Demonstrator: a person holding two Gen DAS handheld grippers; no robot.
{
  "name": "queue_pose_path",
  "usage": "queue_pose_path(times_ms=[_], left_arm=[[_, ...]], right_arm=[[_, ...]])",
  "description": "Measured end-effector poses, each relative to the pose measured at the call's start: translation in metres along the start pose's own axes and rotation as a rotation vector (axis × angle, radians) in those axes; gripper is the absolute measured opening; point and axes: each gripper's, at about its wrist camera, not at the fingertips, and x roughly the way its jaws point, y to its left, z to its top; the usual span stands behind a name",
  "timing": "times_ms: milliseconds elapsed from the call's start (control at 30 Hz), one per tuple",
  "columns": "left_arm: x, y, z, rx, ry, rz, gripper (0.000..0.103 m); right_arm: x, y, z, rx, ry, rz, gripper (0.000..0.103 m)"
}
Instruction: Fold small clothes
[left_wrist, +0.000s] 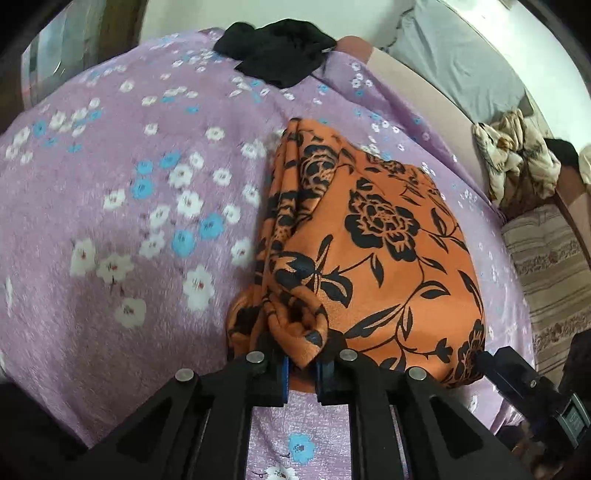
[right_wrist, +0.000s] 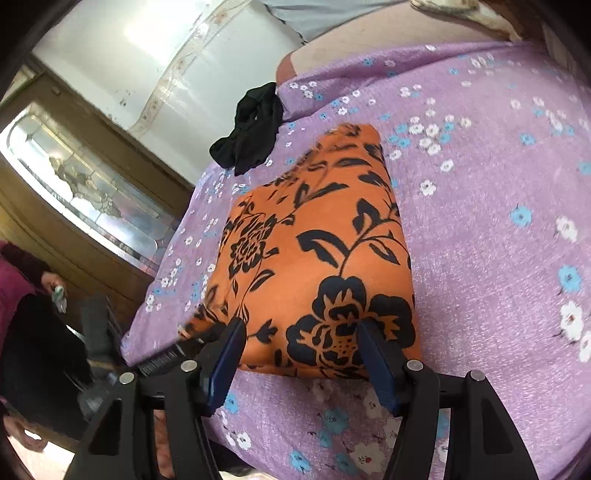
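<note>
An orange garment with black flowers (left_wrist: 388, 258) lies folded on the purple flowered bedspread (left_wrist: 110, 221). Its left edge is bunched into a ridge, and my left gripper (left_wrist: 302, 369) is shut on the near end of that ridge. In the right wrist view the same orange garment (right_wrist: 314, 251) lies as a flat block. My right gripper (right_wrist: 301, 350) stands open, its blue-padded fingertips (right_wrist: 369, 343) wide apart over the garment's near edge. The right gripper's body (left_wrist: 517, 384) also shows at the lower right of the left wrist view.
A black garment (left_wrist: 280, 51) lies crumpled at the bed's far edge. A grey pillow (left_wrist: 461, 55), a crumpled cream cloth (left_wrist: 517, 155) and a striped fabric (left_wrist: 546, 266) are off to the right. A person (right_wrist: 22, 295) stands beside a glass-fronted wooden cabinet (right_wrist: 74, 184).
</note>
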Motion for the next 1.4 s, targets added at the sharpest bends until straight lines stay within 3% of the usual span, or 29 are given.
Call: queue_pose_path(times_ms=[233,300,367,400,500,600,667,733,767,800,833,967,1067,1167,1233,1400], left_arm=[[-0.003,0.001,-0.008,0.023,0.020,0.011,0.014],[-0.007,0.000,-0.007,0.023,0.035,0.014,0.015],[-0.017,-0.011,0.001,0.021,0.034,0.032,0.022],[-0.031,-0.015,0.003,0.034,0.002,0.051,0.023],[-0.064,-0.032,0.011,0.088,-0.118,0.067,0.039],[-0.068,-0.060,0.026,0.159,-0.178,0.025,0.052],[-0.040,-0.072,0.036,0.190,-0.132,0.016,0.056],[0.000,-0.067,0.041,0.177,-0.052,0.104,0.056],[0.029,-0.058,0.040,0.155,0.048,0.180,0.058],[0.037,-0.049,0.037,0.126,0.056,0.167,0.061],[0.034,-0.046,0.036,0.118,0.023,0.164,0.070],[0.033,-0.042,0.038,0.100,0.035,0.151,0.071],[0.032,-0.042,0.036,0.107,0.030,0.158,0.072],[0.034,-0.043,0.033,0.113,0.033,0.165,0.073],[0.031,-0.044,0.034,0.125,0.023,0.164,0.074],[0.033,-0.042,0.032,0.119,0.019,0.167,0.078]], right_arm=[[0.000,0.008,0.029,0.016,-0.028,0.077,0.068],[0.023,-0.006,0.039,0.094,0.044,0.149,0.076],[0.046,-0.024,0.035,0.155,0.118,0.146,0.076],[0.049,-0.029,0.033,0.171,0.117,0.175,0.076],[0.046,-0.028,0.035,0.154,0.130,0.192,0.076],[0.047,-0.030,0.032,0.161,0.124,0.205,0.076],[0.047,-0.030,0.032,0.159,0.125,0.206,0.076],[0.045,-0.031,0.034,0.158,0.144,0.207,0.076],[0.043,-0.030,0.035,0.155,0.153,0.207,0.076],[0.038,-0.029,0.038,0.154,0.153,0.211,0.076],[0.032,-0.029,0.043,0.154,0.150,0.218,0.076],[0.018,-0.020,0.085,0.122,0.095,0.277,0.077],[0.047,-0.022,0.119,0.161,0.128,0.303,0.077],[0.108,-0.057,0.124,0.283,0.261,0.208,0.076],[0.110,-0.069,0.126,0.375,0.241,0.255,0.075],[0.090,-0.044,0.156,0.292,0.154,0.320,0.079]])
